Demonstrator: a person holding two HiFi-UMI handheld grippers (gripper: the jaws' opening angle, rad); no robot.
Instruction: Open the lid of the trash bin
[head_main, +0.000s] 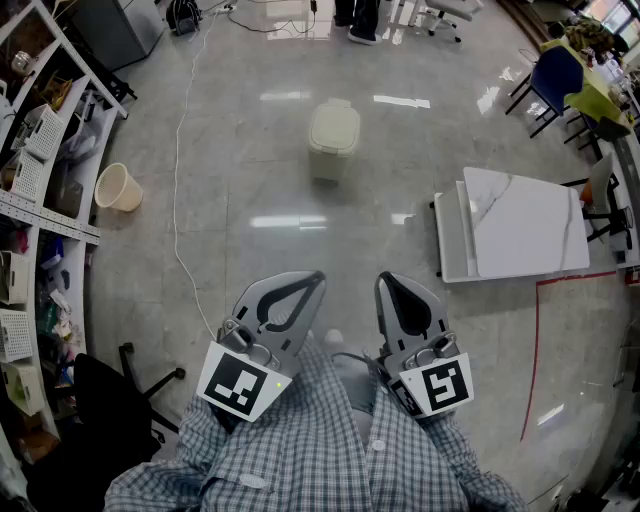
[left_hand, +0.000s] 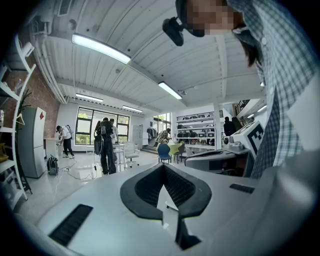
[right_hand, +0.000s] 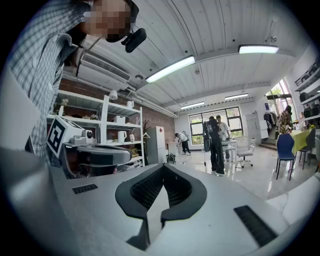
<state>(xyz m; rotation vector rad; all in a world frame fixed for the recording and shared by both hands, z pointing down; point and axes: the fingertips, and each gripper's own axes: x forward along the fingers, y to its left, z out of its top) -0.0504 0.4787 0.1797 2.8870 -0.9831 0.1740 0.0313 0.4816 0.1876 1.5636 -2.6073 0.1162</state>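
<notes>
Both hand-held grippers, left (head_main: 312, 282) and right (head_main: 390, 285), sit at lower centre of the head view, jaws pressed together on nothing. The trash bin (head_main: 333, 150) stands well apart at upper centre on the floor (head_main: 250, 180), more nearly in line with the left one. It is pale cream and rounded, its lid (head_main: 334, 122) down.
</notes>
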